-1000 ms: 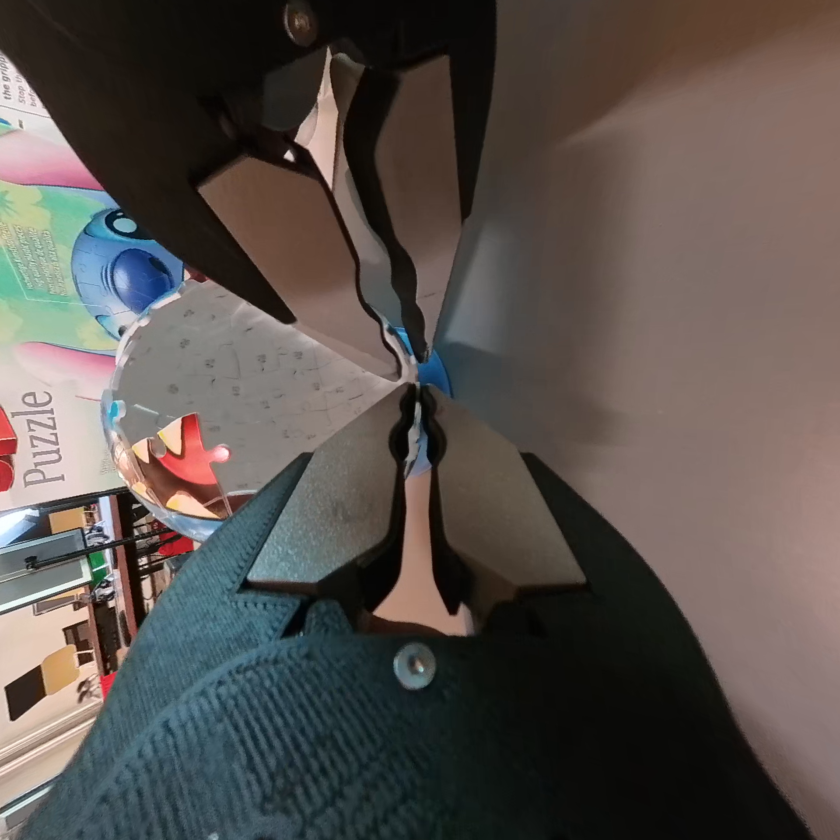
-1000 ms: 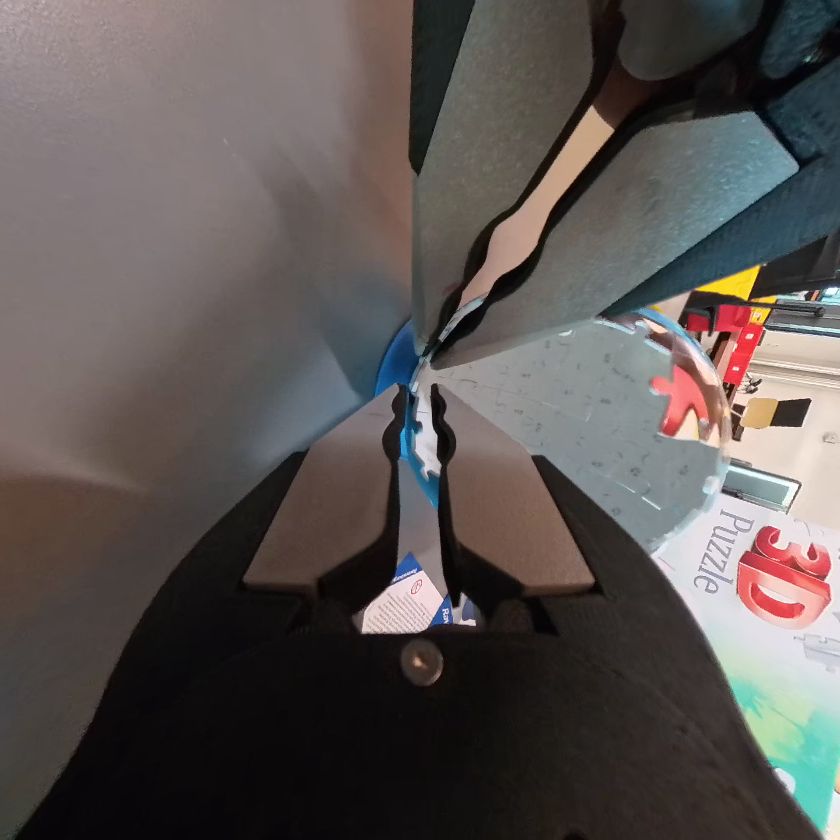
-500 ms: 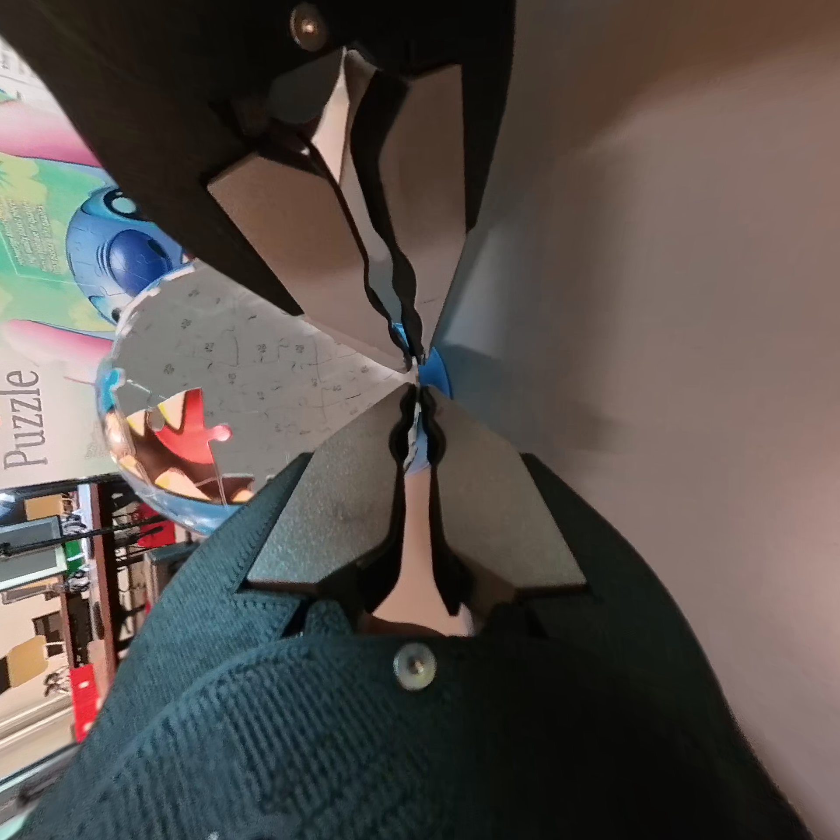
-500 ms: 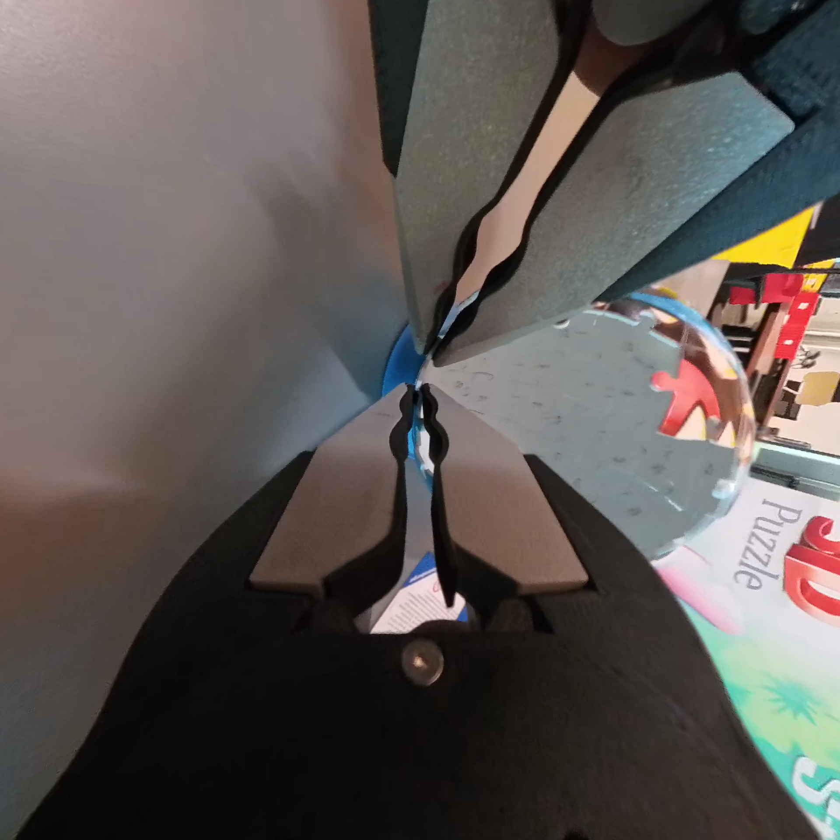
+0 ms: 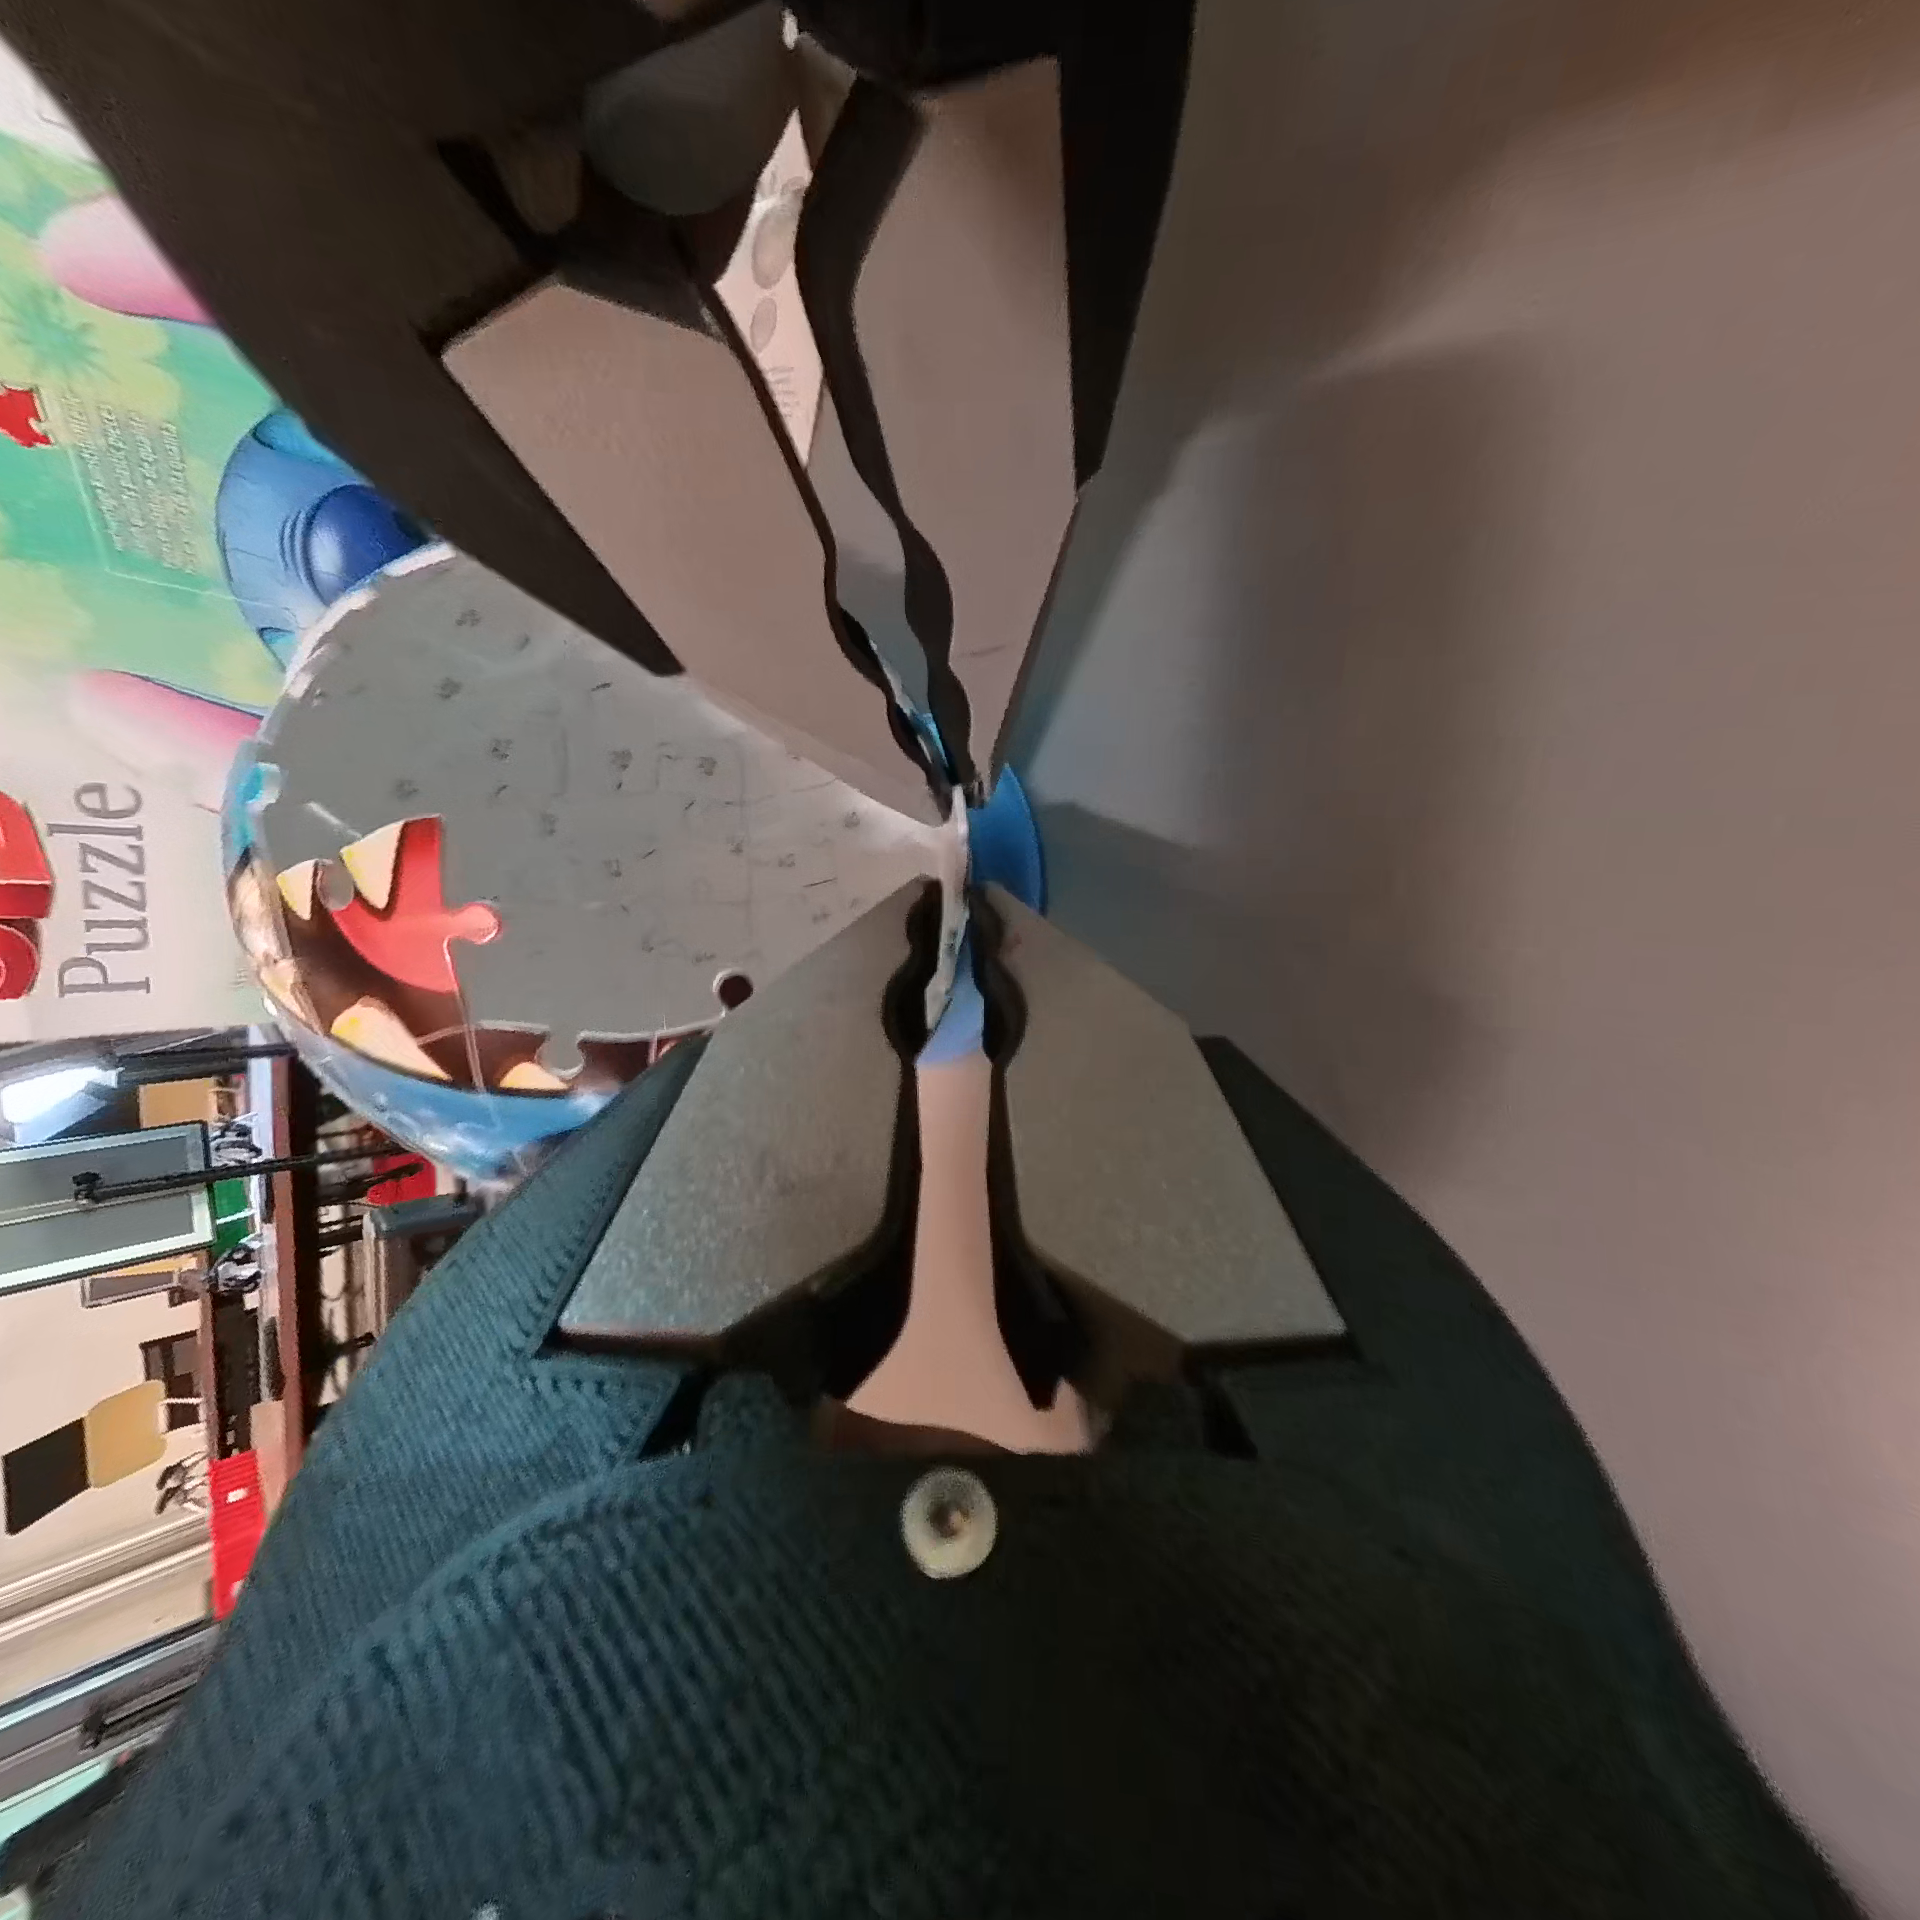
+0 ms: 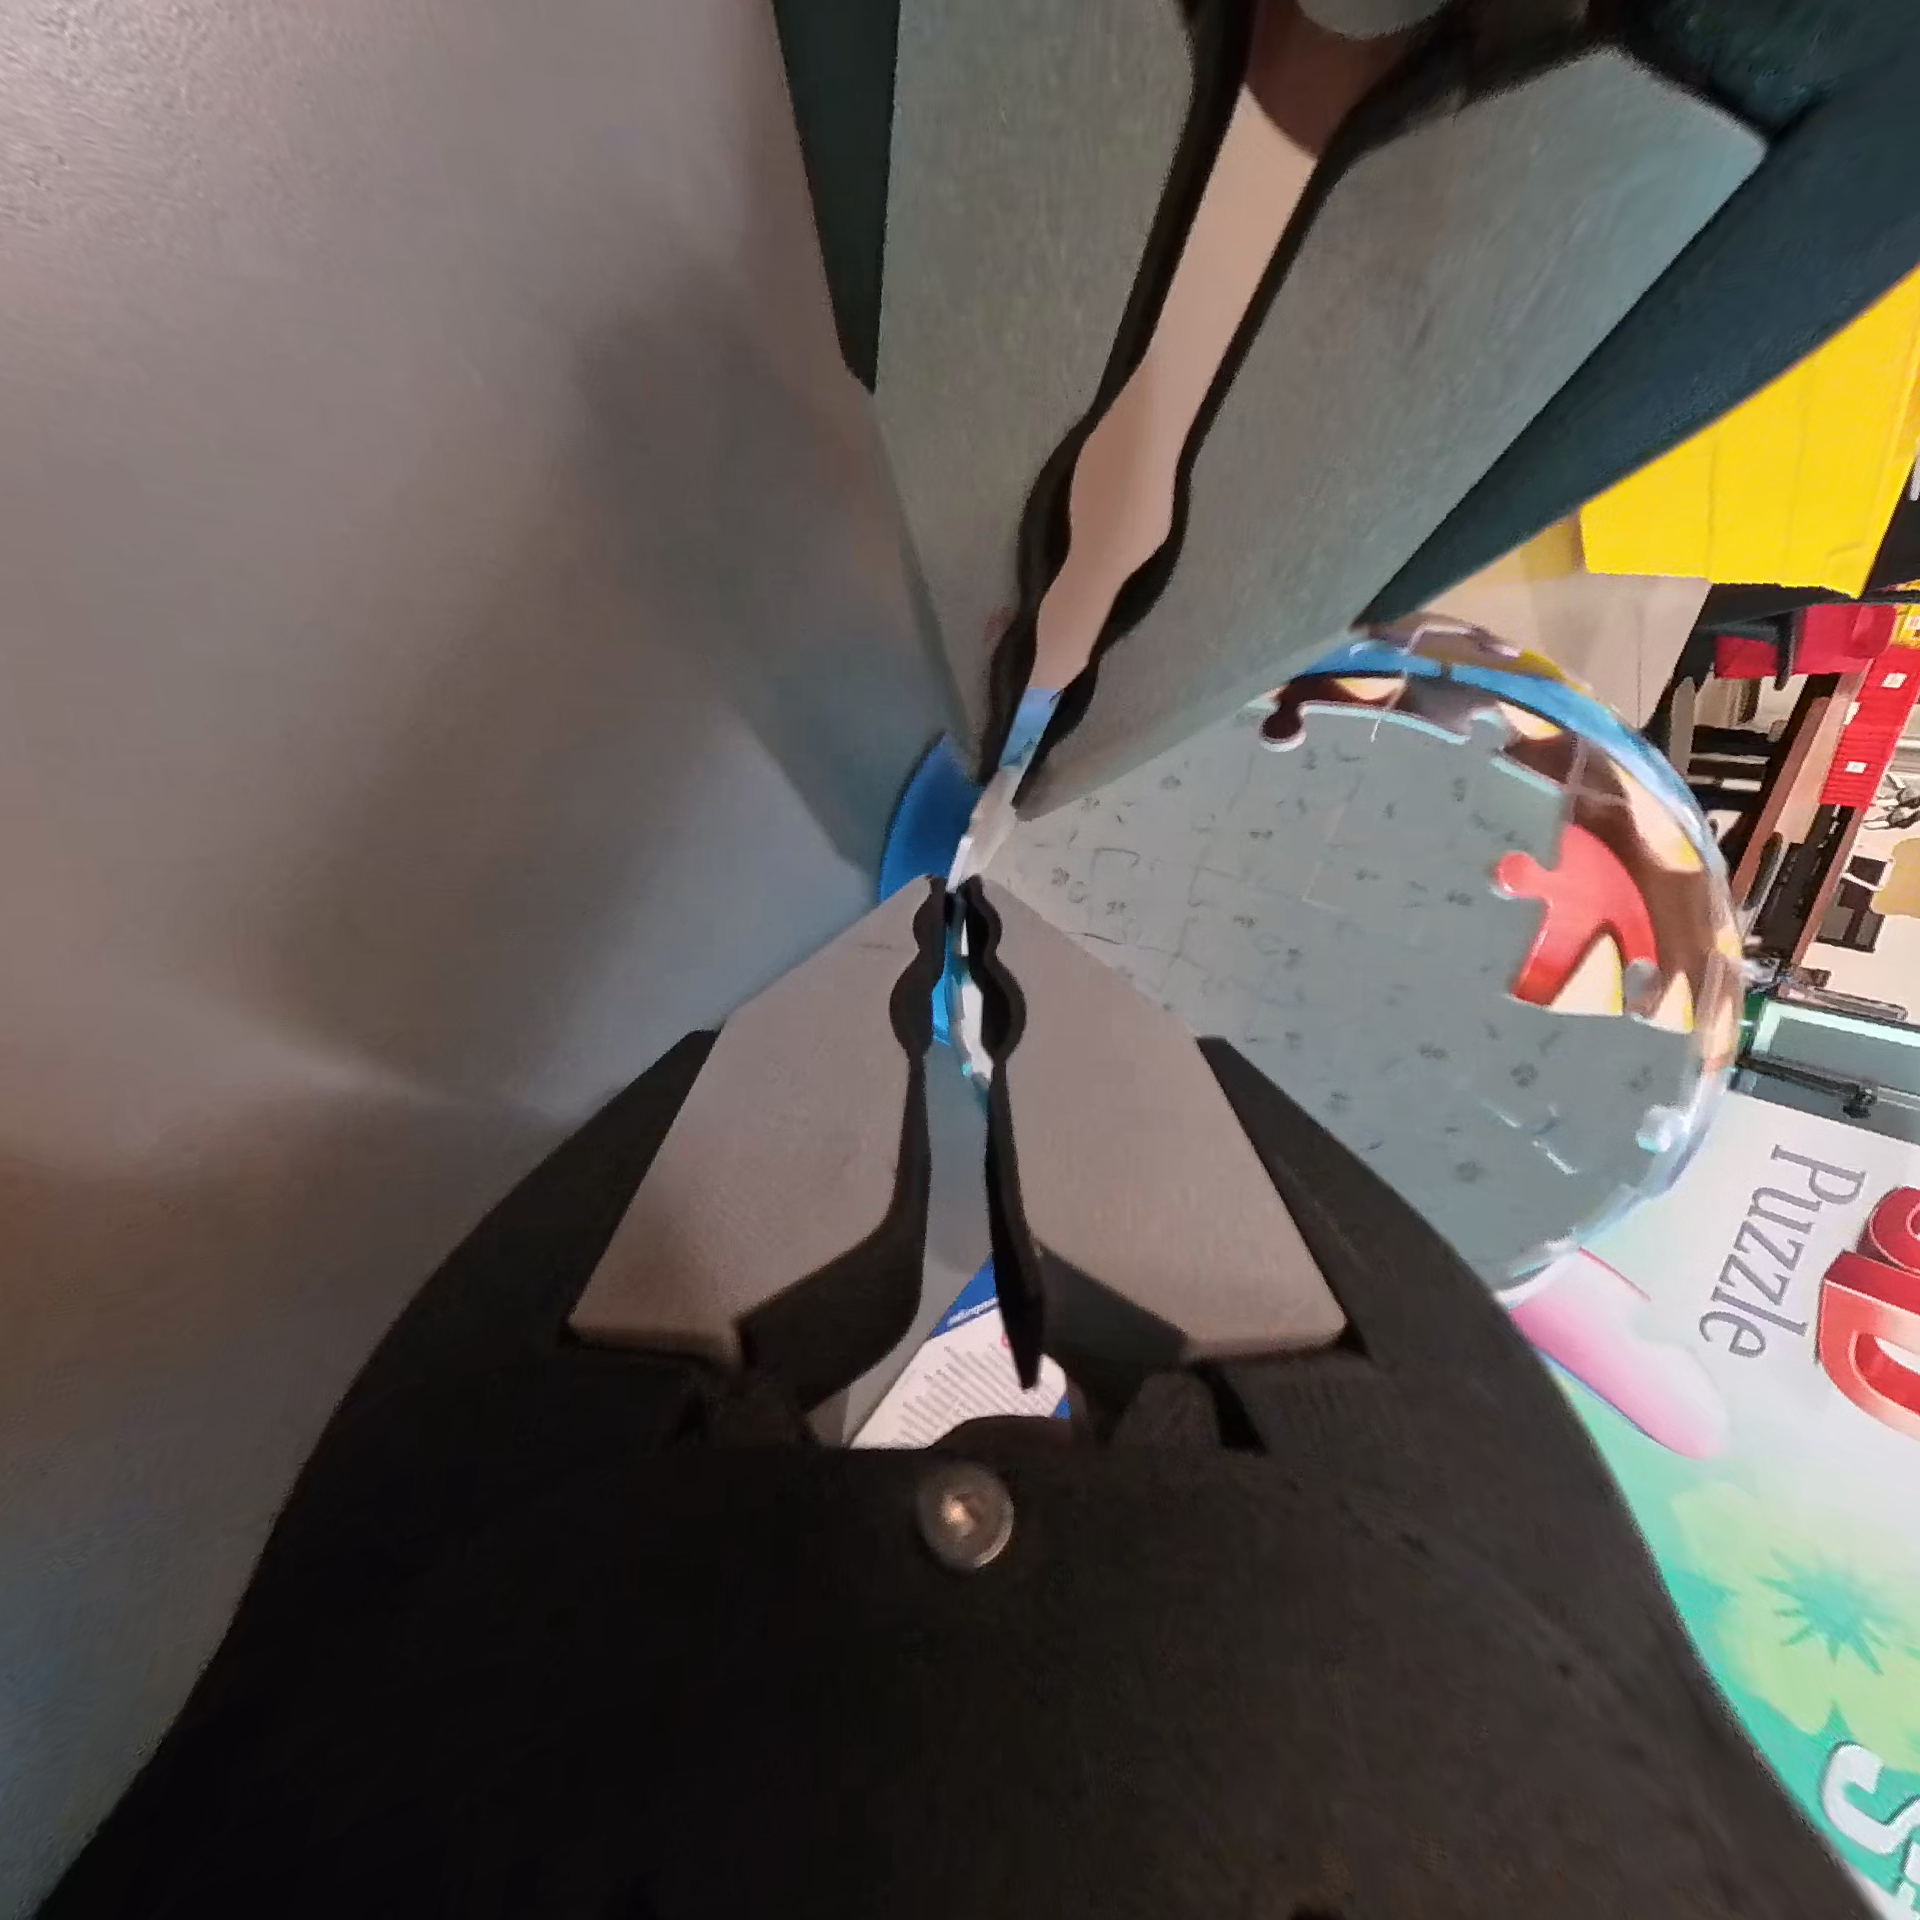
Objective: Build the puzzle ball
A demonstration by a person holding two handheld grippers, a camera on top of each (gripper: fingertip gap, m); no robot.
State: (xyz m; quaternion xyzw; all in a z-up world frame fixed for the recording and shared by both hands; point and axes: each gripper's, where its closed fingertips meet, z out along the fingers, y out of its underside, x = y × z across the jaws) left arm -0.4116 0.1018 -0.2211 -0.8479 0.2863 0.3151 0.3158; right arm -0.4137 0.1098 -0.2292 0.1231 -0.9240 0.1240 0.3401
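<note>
A plain beige-grey surface [image 5: 1507,831] fills the right of the left wrist view and the left of the right wrist view. A brightly printed puzzle box [image 6: 1766,1507], green and pink with large lettering, lies behind the work; beyond it the room shows dark shelving [image 5: 260,1195] and a yellow panel [image 6: 1745,488], all blurred.

Against the pictures of half a second ago, the partly built puzzle ball [image 5: 540,831] appears turned slightly: more of its open edge, with notched piece outlines, now shows in both views, while both grippers keep their pinch at the same rim point.

The puzzle ball is an open shell held in the air between the two tools. Its pale grey inner face carries small printed marks; red and yellow printed pieces [image 6: 1579,925] show at the far rim, and the outer skin is blue.

The left gripper [image 5: 951,914], green-sleeved, has its jaws nearly closed, pinching the thin edge of the shell. The right gripper [image 6: 961,914], black-bodied, is likewise narrowed to a slit on the same rim, close beside the left gripper's tips. Whether it grips the shell itself or a separate piece at the seam cannot be told from these views.
</note>
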